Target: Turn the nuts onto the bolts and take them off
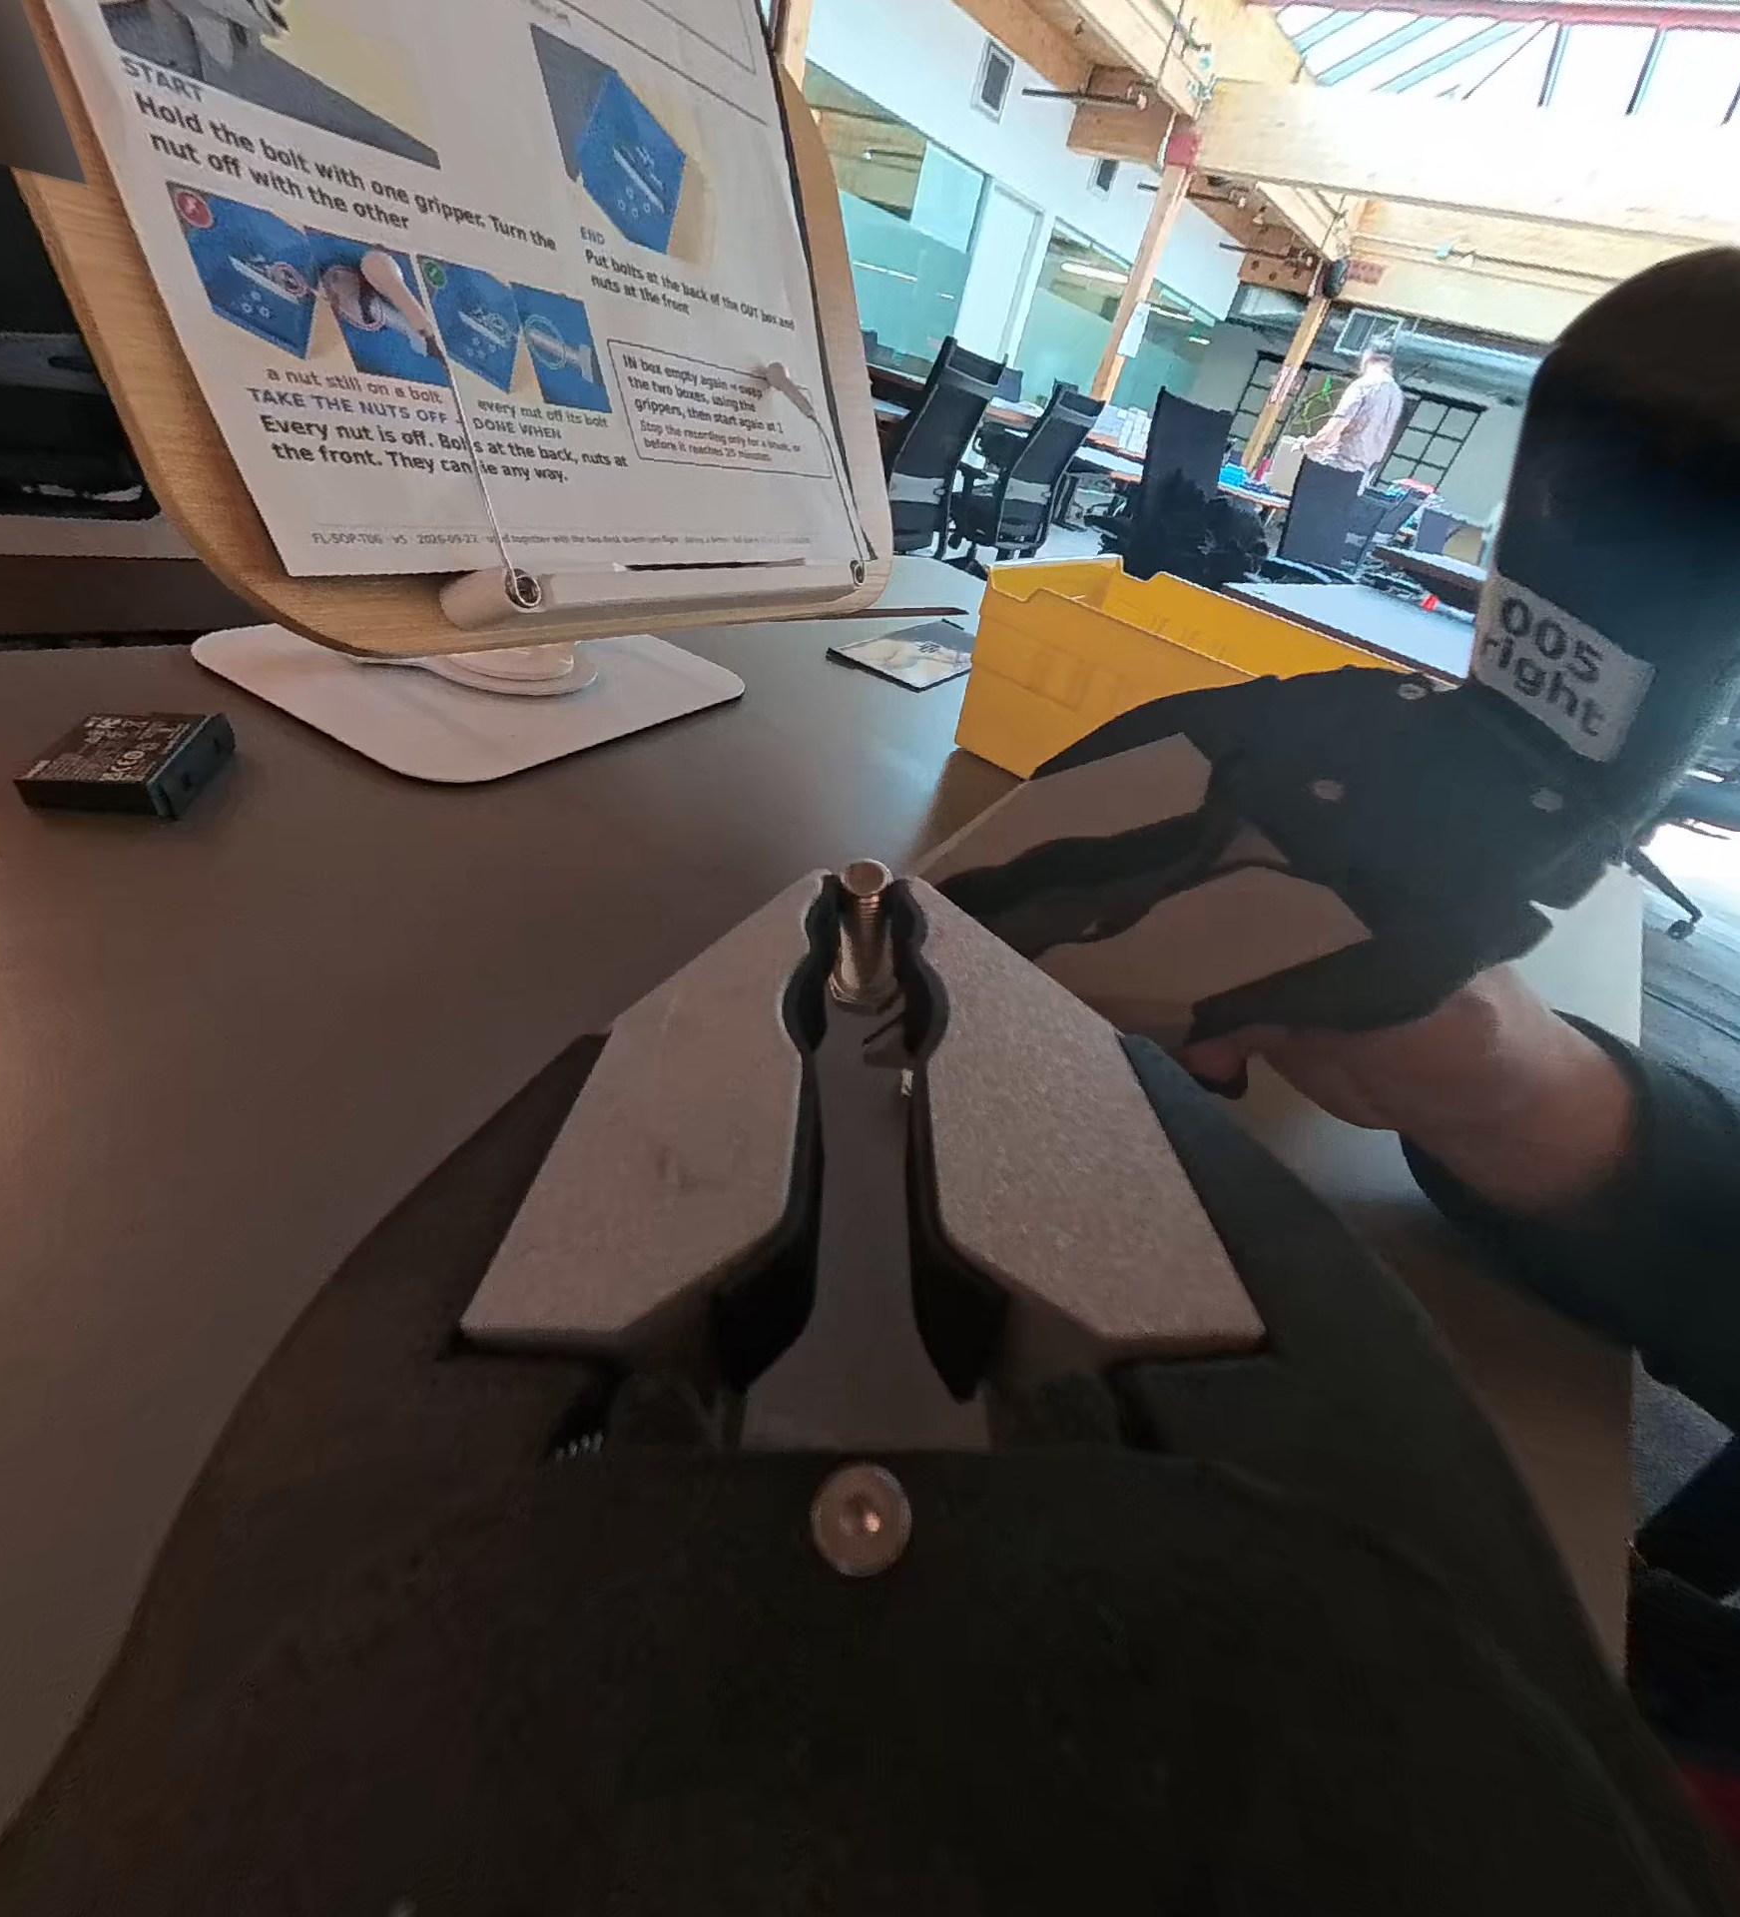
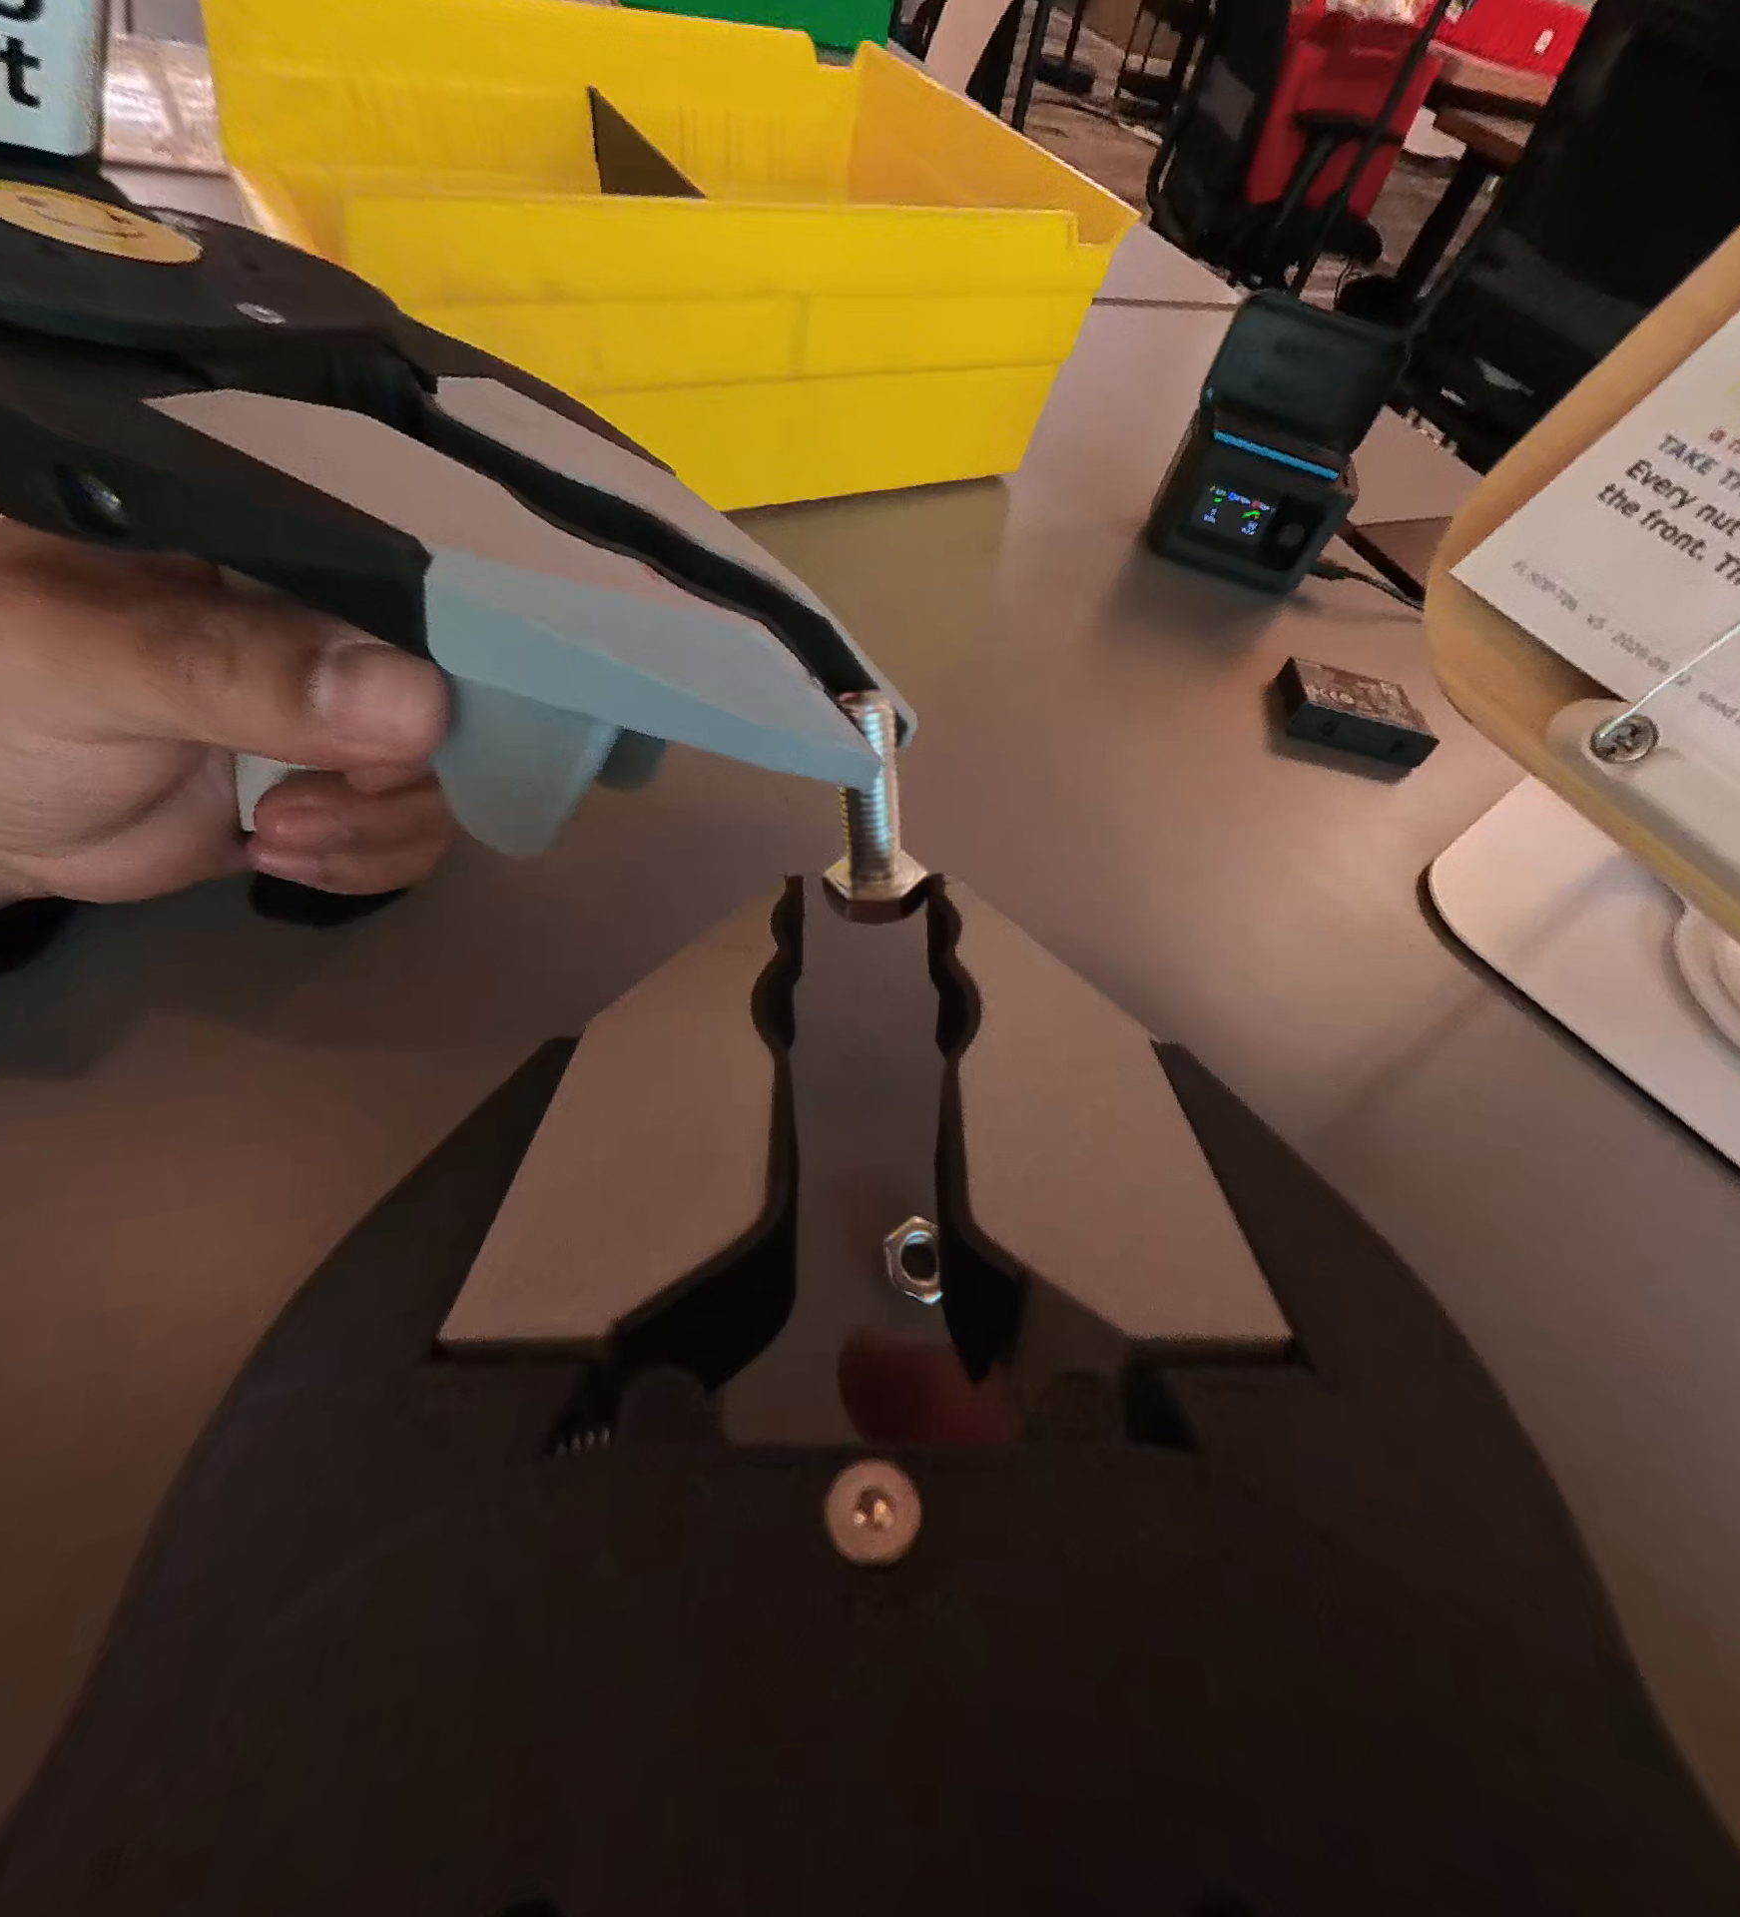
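While one bolt [image 2: 871, 788] is clamped upright between the tips of the left gripper [image 1: 862, 892], its hex head points down, level with the tips of the right gripper [image 2: 865, 897]. Whether the right tips touch the head cannot be told.

Count of task items in view:
- Bolts: one, silver, threaded shank gripped near its upper end.
- Nuts: one loose nut [image 2: 913, 1258], lying flat on the grey table [image 2: 1104, 830] below the right gripper, seen through the gap between its fingers near their base.
- Grippers: two.

Tool state:
- Left gripper: fingers drawn narrow, pinching the bolt shank at the tips.
- Right gripper: fingers parted by a moderate gap, roughly the width of the bolt head; nothing is clamped between them.

Hand pose:
- Left hand [image 2: 170, 726] wraps the handle from below, fingers curled on the trigger; the tool slants down from the left toward the bolt.
- Right hand [image 1: 1363, 1079] grips its handle from underneath; the tool approaches the bolt from the side, angled slightly down.

Other items: one yellow bin [image 2: 741, 311] behind the grippers, one document stand [image 1: 451, 311] carrying a printed sheet, one small black block [image 1: 124, 765] lying flat on the table, one small black device [image 2: 1259, 467] with a lit screen.
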The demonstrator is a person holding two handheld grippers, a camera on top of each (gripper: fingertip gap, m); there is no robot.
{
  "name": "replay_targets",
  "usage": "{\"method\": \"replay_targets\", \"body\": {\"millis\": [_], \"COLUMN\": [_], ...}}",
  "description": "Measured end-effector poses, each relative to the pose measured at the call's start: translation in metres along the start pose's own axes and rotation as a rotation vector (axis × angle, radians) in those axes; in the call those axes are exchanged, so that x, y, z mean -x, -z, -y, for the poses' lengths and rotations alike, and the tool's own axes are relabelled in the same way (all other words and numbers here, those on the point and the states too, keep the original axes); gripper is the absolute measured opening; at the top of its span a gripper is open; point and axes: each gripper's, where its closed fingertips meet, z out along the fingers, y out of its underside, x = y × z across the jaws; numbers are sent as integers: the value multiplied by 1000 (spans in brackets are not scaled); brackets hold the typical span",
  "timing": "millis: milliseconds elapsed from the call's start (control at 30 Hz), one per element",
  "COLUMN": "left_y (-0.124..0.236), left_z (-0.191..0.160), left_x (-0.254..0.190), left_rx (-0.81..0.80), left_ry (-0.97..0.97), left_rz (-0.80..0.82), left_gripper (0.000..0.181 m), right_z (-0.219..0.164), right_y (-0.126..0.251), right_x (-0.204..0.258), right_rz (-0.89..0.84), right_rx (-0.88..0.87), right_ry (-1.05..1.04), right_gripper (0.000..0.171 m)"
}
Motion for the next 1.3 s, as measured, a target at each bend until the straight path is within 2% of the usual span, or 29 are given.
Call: {"method": "replay_targets", "body": {"millis": [200,333,433,533,600,700,967,1167,1233,1300], "left_y": [-1,0,1,1,-1,-3,4,0,-1,-2], "left_z": [0,3,2,1,1,-2,13,7,6,5], "left_x": [-2,-3,1,8,1,0,-6,-10,-11,-10], "left_rx": [-1,-14,-9,15,19,34,-69,-33,-29,-26], "left_ry": [-18,-21,-53,-202,-263,-241,-126,-121,-126,-119], "left_rz": [-3,-4,35,150,147,132,50,26,23,26], "left_gripper": [7,7,7,7,7,7,7,7,7,7], "right_z": [-1,2,-2,-4,-1,5,-3,9,11,10], "right_y": [-4,-3,-1,5,9,11,-7,-2,1,1], "right_x": [14,18,8,-8,-12,-8,14,13,11,11], "right_rz": [35,68,50,45,78,109,102,100,112,126], "right_rx": [16,2,22,9,-24,-59,22,-44,-59,-49], "right_ry": [58,43,-5,-132,-208,-222,-71,-83,-113,-141], "right_gripper": [14,20,19,18,20,23,37,26,16,16]}}
